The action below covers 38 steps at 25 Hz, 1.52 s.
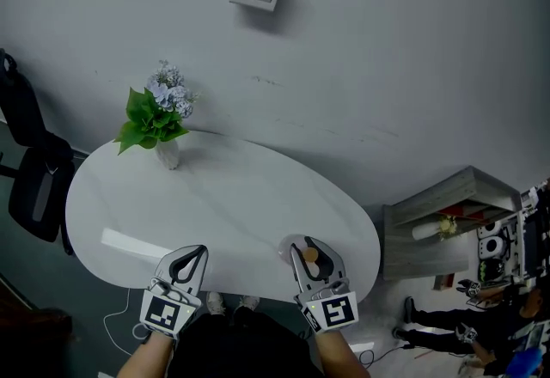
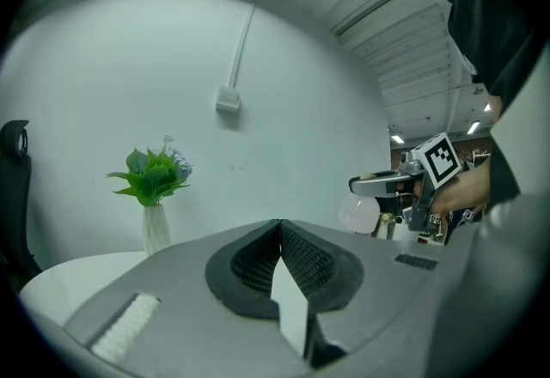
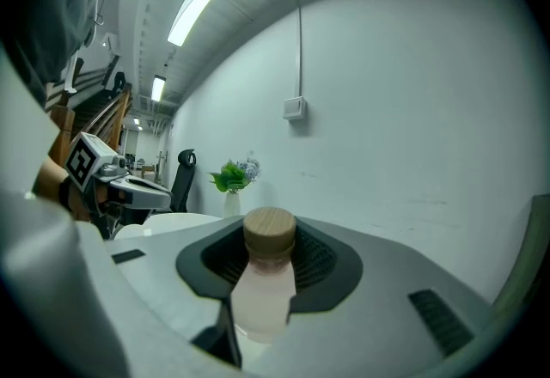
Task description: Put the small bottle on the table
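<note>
while the right tongs (image 1: 310, 258) grip the small bottle (image 3: 262, 286) over the surface (image 1: 223, 196), it looks not yet set down. the left tongs (image 2: 279, 230) are closed and empty; lowering and release are left.

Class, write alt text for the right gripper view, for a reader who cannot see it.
The right gripper holds a small bottle with a tan cap between its fingers. Beyond, a vase of flowers stands on a white table.

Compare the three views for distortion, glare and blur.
Head view: soft even light, a pale reflection streak on the table. Left gripper view: strong fisheye curving, dark corners. Right gripper view: same curving, bright ceiling light strip, small bottle between the jaws slightly soft.
</note>
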Motion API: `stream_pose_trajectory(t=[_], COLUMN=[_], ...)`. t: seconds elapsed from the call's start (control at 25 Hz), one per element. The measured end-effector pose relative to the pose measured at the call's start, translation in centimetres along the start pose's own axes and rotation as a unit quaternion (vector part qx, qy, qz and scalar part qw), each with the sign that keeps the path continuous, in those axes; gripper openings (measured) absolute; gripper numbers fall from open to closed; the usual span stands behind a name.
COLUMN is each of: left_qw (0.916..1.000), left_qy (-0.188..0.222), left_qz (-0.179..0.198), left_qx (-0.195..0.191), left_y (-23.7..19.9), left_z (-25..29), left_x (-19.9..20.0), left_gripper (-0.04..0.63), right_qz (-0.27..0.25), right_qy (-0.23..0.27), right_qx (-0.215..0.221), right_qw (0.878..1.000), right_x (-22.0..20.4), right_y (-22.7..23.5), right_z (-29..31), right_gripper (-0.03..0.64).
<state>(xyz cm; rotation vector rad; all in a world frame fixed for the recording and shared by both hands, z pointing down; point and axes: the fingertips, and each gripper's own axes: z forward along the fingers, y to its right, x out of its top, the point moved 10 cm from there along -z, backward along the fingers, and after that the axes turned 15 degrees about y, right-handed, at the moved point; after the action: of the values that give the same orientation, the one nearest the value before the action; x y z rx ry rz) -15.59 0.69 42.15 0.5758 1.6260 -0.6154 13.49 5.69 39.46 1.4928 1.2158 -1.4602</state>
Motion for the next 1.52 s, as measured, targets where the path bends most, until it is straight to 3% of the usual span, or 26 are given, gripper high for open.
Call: stream_pose_trajectory(t=[0.64,1.52], left_qw=[0.9994,0.9971], left_qy=[-0.022,-0.043], left_qz=[0.006,0.022], left_qx=[0.028,0.059], left_y=[1.5,1.8], left_z=[0.4,-1.2], left_x=[-0.4,-0.1], left_gripper=[0.006,0.006], right_qz=[0.005,0.019], right_qy=[-0.013,-0.054], right_qx=[0.034,0.051], right_qw=[0.999,0.997], right_x=[-3.0,-10.7], right_y=[2.6,3.7], right_z=[1.8,6.8], right_gripper=[0.112,0.112])
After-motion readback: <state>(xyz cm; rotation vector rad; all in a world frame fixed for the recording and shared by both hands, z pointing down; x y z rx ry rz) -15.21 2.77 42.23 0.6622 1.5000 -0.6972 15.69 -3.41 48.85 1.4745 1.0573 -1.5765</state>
